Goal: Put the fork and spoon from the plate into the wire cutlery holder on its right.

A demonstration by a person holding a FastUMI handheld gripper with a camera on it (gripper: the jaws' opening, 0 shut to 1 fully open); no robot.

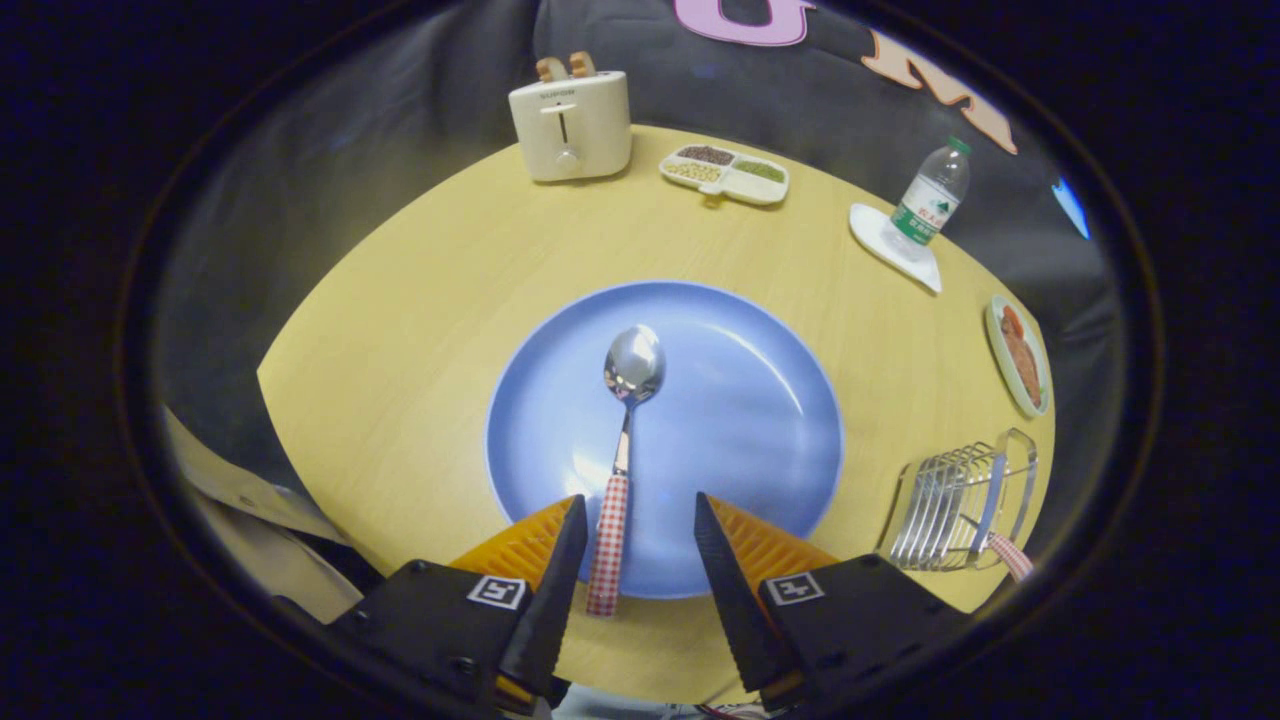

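Observation:
A metal spoon (pixel 622 440) with a red-and-white checked handle lies on the blue plate (pixel 750 400), bowl pointing away, handle end over the plate's near rim. My gripper (pixel 638 512) hovers above that handle with its fingers open; the handle runs between them, closer to the left finger, and neither finger presses on it. To the right of the plate stands the wire cutlery holder (pixel 955 495). A utensil with the same checked handle (pixel 1010 555) rests in the holder, its metal end among the wires.
On the round wooden table (pixel 420 330) beyond the plate stand a cream toaster (pixel 570 125), a divided snack tray (pixel 725 172), a water bottle (pixel 930 205) on a white coaster, and a small dish of food (pixel 1020 355) at the right edge.

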